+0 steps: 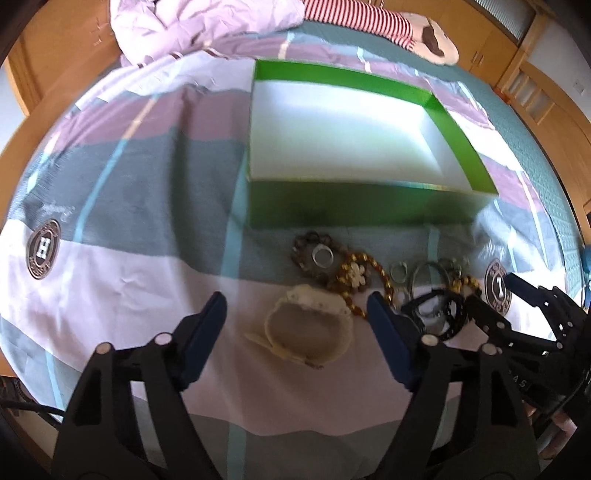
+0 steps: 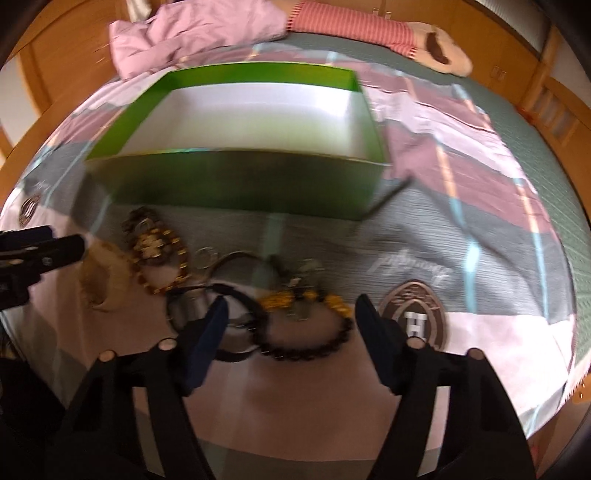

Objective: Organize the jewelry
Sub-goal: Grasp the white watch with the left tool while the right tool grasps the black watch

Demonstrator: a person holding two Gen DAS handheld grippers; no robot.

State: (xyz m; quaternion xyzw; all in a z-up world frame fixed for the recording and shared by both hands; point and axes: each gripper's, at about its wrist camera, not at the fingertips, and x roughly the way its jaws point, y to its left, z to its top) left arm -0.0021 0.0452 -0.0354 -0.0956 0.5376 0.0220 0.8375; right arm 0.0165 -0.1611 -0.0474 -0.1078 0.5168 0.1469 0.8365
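A green box (image 1: 369,206) with a white inside stands open on the bed; it also shows in the right wrist view (image 2: 236,184). Jewelry lies in a row before it: a cream watch (image 1: 310,328), a gold bead bracelet (image 1: 362,280), silver rings (image 1: 323,255) and a black bead bracelet (image 2: 310,347). My left gripper (image 1: 295,306) is open, its fingers on either side of the cream watch. My right gripper (image 2: 291,306) is open just above the black bead bracelet and a gold chain (image 2: 288,299). The right gripper also shows in the left wrist view (image 1: 491,291).
A striped bedsheet (image 1: 147,184) with round logo patches (image 1: 43,249) covers the bed. A crumpled pink cloth (image 1: 192,26) and a striped plush toy (image 1: 406,26) lie beyond the box. Wooden cabinets (image 1: 535,92) stand around the bed.
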